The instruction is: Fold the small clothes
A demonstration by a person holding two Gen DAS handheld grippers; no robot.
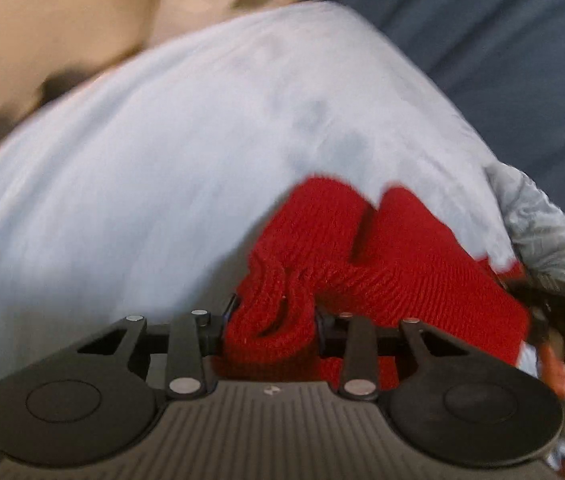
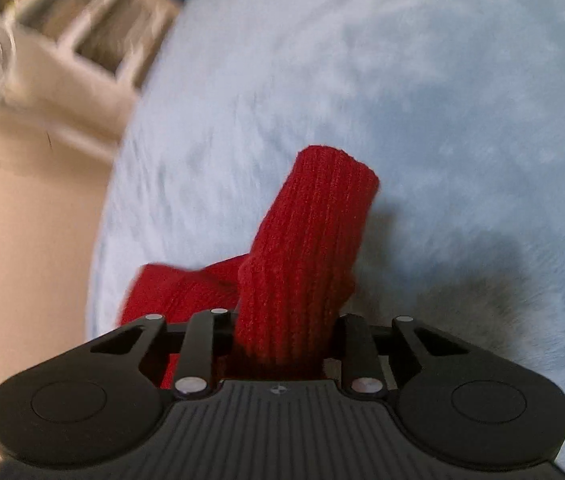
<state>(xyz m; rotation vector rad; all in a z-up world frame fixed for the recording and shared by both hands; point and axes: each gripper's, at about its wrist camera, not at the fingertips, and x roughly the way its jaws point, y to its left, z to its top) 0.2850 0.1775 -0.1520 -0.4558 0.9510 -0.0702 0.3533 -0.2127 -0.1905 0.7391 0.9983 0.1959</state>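
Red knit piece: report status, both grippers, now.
Left gripper shut on red knit piece. Right gripper shut on it too, one end sticking up. Pale blue blanket beneath. Nothing blocking.

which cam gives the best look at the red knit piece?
Left wrist. It shows most of the red knit piece spread over the pale blue cloth, bunched in the left gripper. Right wrist shows one upright folded end in the right gripper, the rest mostly hidden.

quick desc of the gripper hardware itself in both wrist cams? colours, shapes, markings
Both match: left gripper and right gripper are matte black, with a dark grey ribbed centre plate bearing a small round logo, a round disc housing each side, slim linkage arms with silver pivot pins. No cables visible.
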